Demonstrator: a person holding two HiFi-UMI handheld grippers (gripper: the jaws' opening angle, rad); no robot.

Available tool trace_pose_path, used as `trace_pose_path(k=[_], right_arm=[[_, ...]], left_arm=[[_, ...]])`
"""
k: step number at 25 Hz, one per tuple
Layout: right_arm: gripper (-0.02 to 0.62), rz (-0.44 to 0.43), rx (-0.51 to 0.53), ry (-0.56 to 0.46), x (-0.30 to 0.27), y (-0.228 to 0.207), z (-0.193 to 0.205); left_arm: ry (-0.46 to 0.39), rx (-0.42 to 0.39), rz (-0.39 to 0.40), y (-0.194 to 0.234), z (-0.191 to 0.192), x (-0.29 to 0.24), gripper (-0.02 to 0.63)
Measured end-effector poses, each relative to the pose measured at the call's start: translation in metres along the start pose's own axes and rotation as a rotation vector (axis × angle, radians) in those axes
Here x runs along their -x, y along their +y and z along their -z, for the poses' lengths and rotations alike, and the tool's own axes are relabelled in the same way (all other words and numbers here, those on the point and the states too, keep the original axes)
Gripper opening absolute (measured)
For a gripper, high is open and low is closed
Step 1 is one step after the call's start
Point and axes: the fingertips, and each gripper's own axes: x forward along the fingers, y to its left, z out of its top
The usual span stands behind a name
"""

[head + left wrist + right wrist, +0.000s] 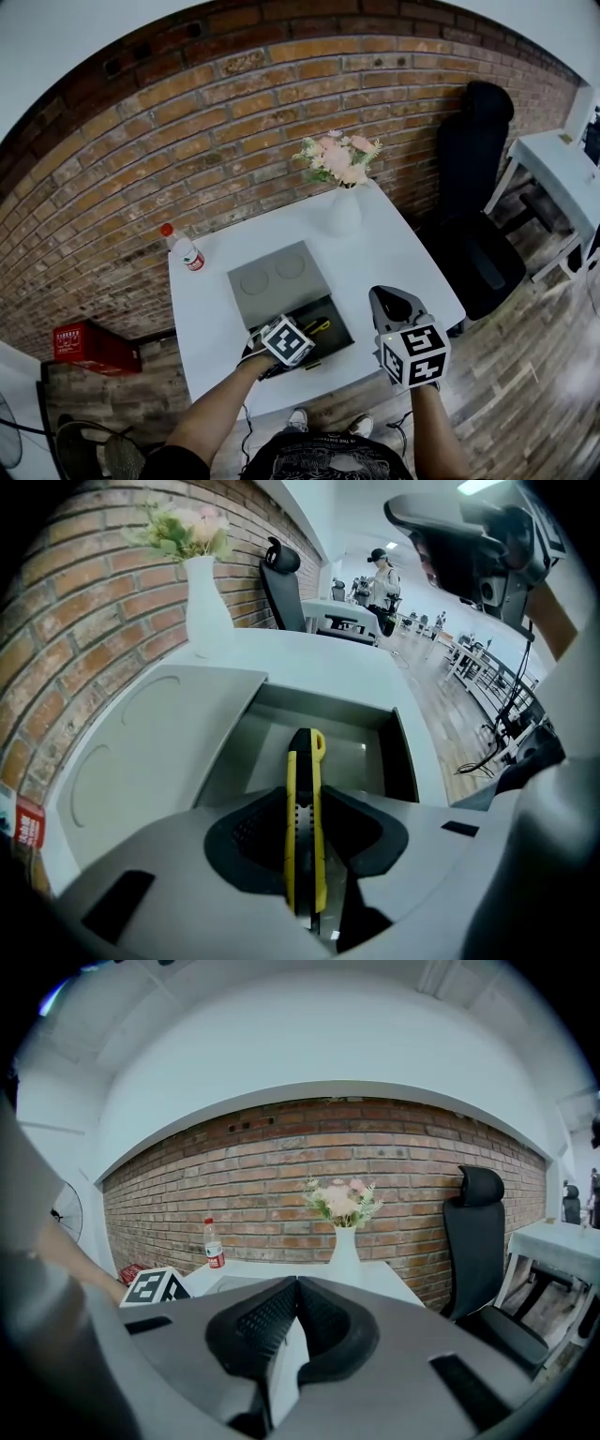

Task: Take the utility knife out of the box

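The utility knife [305, 761], yellow and black, lies lengthways in the open grey box [375, 726]. My left gripper [306, 832] points steeply down into the box, its dark pads [258, 832] pressed against both sides of the knife. In the head view the left gripper [281, 361] sits over the near end of the box [339, 319], its jaws hidden under its marker cube, and a bit of yellow from the knife [321, 326] shows beside it. My right gripper [392, 298] hovers to the right of the box, shut and empty; its pads [272, 1321] meet with nothing between them.
The box's lid [272, 277] lies open flat behind it on the white table [394, 253]. A white vase of flowers [343, 211] and a red-capped bottle [184, 248] stand at the far side. A black office chair [473, 187] stands right of the table, a red box [89, 345] on the floor left.
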Motion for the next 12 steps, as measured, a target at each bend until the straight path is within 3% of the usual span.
trace_pose_path(k=[12], right_arm=[[0.018, 0.012, 0.0, -0.009, 0.014, 0.006, 0.001]], left_arm=[[-0.058, 0.032, -0.06, 0.002, 0.003, 0.011, 0.127]])
